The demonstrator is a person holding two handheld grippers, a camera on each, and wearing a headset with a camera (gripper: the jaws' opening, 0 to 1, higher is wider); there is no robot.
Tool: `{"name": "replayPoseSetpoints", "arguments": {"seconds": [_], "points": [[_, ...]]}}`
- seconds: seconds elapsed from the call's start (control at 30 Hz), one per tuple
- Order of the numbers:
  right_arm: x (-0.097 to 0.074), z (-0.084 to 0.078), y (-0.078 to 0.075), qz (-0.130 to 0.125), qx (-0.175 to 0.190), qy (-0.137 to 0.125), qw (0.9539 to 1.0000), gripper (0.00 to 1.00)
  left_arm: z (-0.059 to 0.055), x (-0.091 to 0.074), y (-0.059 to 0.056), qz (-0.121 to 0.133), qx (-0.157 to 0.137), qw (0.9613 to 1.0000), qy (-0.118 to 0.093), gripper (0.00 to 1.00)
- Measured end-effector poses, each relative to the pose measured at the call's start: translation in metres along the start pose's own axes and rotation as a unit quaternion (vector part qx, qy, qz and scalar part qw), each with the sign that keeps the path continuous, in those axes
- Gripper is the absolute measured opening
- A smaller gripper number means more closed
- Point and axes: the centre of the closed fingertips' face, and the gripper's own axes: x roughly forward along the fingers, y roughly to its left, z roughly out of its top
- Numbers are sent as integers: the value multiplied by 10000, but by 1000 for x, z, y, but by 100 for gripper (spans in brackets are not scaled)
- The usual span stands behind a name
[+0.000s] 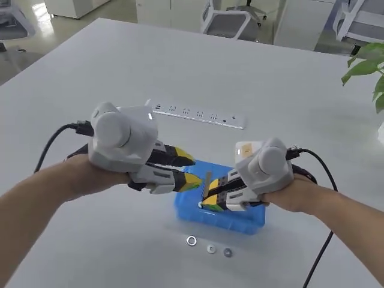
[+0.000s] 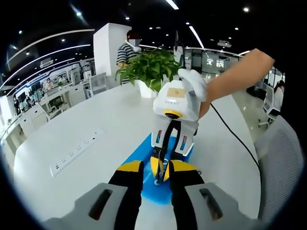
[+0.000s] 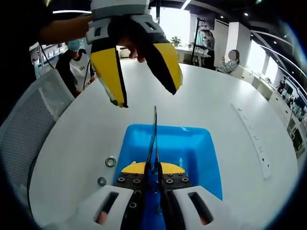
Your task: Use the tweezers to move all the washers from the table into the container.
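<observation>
The left gripper point(image 1: 193, 170) is on the left, its fingers point(image 3: 109, 72) spread wide with nothing between them. It hangs over the left end of the blue container point(image 1: 234, 221) and points right, toward the other gripper.

Three washers point(image 1: 210, 248) lie flat on the white counter point(image 1: 180, 66). They form a short left-to-right row just beside the container's near wall, outside it. The leftmost is the brightest ring, and the other two sit close together to its right.

The right gripper point(image 3: 153, 167) is on the right. Its fingers are pressed together on the handle end of the tweezers point(image 3: 154, 134). The tool's long axis runs straight out along those fingers, pointing left and down. Its tips are over the container's floor, roughly between the left gripper's open fingers. Whether the tips hold a washer is too small to tell.

The next pick probably turns on one relation: the washers sit nearer to the person than the tweezers' tips, across the container's near wall. In the right gripper view, two of them appear off to the left of the tool, past the blue edge. The right gripper holds the tool, so it is the one placed to reach them. It would likely need to draw back over the wall and tip down toward the row.
</observation>
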Motion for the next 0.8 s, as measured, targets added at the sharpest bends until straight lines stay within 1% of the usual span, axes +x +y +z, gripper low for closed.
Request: {"name": "replayPoseSetpoints", "arguments": {"seconds": [0.1, 0.2, 0.37, 0.43, 0.53, 0.7, 0.8], "points": [[0, 0, 0, 5, -10, 3, 10000, 9, -1, 7, 0, -69, 63, 9999, 56, 22], [0, 0, 0, 9, -32, 14, 10000, 9, -2, 12, -2, -158, 60, 9998, 84, 18], [0, 0, 0, 17, -59, 17, 10000, 9, -3, 20, -1, -205, 176, 9996, 113, 10], [0, 0, 0, 6, -17, 6, 10000, 9, -4, 22, -2, -302, 198, 9993, 126, 7], [0, -1, 0, 28, -28, 20, 10000, 9, -4, 23, -4, -350, 279, 9989, 122, 7], [0, -1, 1, 45, -61, 76, 9999, 11, -3, 23, -7, -414, 315, 9986, 119, 5], [0, -1, 1, 47, -26, 88, 9999, 12, -3, 22, -7, -408, 312, 9986, 130, 5]]}}
